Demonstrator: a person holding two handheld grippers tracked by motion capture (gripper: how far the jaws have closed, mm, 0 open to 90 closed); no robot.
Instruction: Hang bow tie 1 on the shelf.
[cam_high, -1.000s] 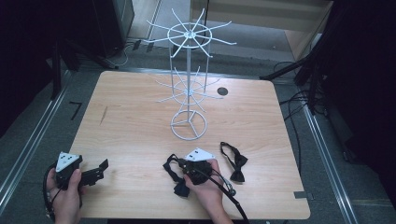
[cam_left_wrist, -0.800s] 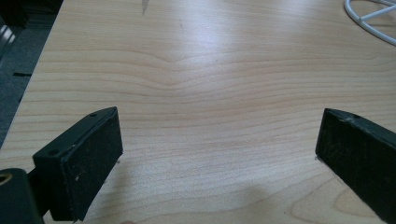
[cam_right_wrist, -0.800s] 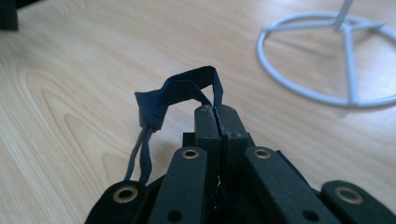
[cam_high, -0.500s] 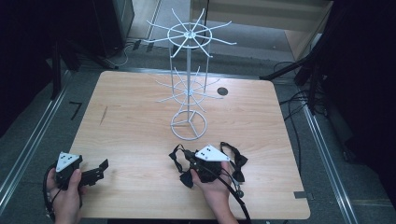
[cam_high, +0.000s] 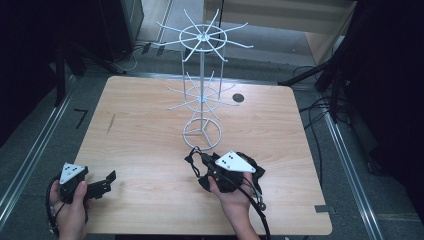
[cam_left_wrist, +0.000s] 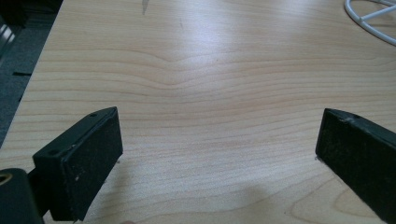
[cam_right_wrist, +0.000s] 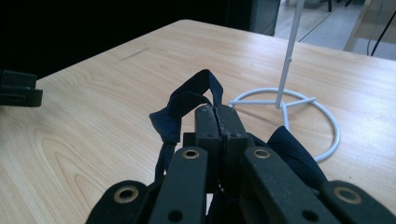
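Currently right gripper (cam_right_wrist: 215, 112) jaws clamped on dark bow tie (cam_right_wrist: 184, 105), likely for hanging on wire rack (cam_high: 202, 95) just ahead. Left gripper (cam_high: 102, 184) jaws apart over bare desk (cam_left_wrist: 210, 70), idle.

Bow tie (cam_right_wrist: 182, 109) dark navy, perhaps black; rack (cam_high: 202, 95) white wire; table (cam_high: 140, 140) pale wood grain; hand-held gripper jaws black.

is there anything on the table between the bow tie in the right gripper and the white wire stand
Nothing visible stands in the way. The right gripper is shut on the dark bow tie, and only bare table lies between it and the ring base of the white wire stand.
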